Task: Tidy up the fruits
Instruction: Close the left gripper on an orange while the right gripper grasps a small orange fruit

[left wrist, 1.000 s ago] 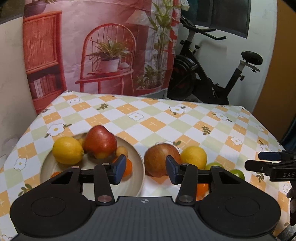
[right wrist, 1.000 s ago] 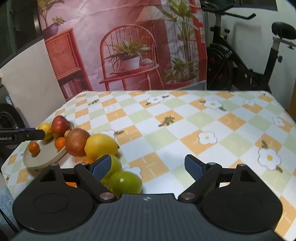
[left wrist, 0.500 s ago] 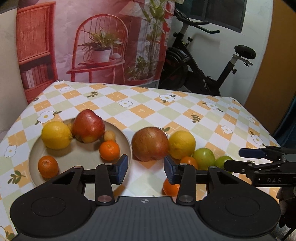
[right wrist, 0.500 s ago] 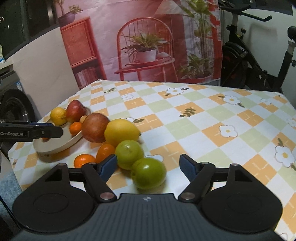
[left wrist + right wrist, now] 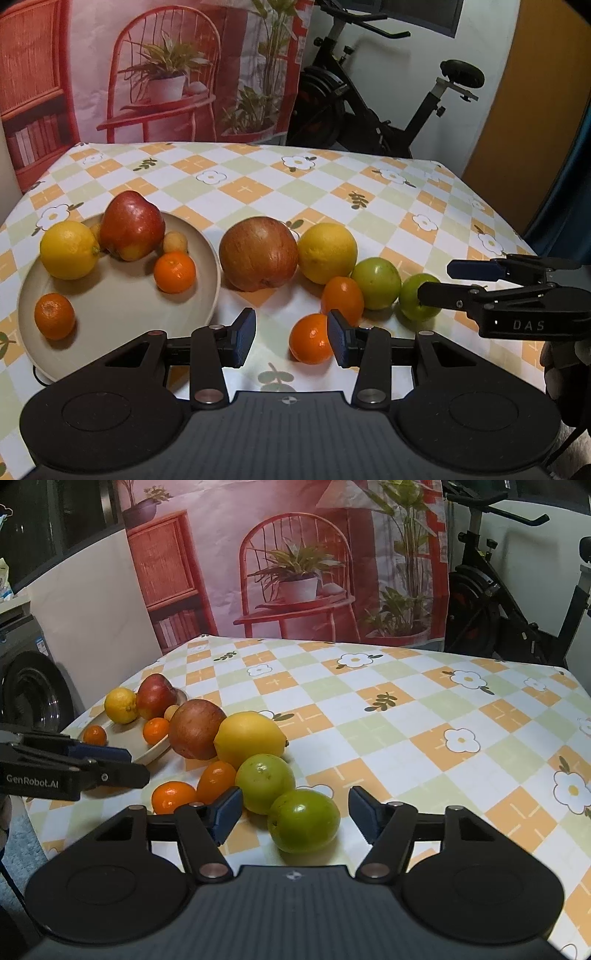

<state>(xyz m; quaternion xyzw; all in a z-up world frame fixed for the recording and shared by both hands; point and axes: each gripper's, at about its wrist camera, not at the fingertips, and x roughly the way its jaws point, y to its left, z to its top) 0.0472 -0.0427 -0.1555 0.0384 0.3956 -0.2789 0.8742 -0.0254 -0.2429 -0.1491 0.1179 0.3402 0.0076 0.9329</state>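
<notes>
Right tongs (image 5: 295, 814) closing around green fruit (image 5: 303, 820)

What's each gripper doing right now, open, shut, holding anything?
Left gripper: open, holding nothing; a small orange sits by its right fingertip.
Right gripper: open and closing, green fruit between the jaws, not yet gripped.

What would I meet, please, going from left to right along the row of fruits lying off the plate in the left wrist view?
Big reddish apple → yellow lemon → left green fruit → right green fruit, with the right gripper closing around it. The two small oranges in front overlap this order, so I leave them out.
</notes>
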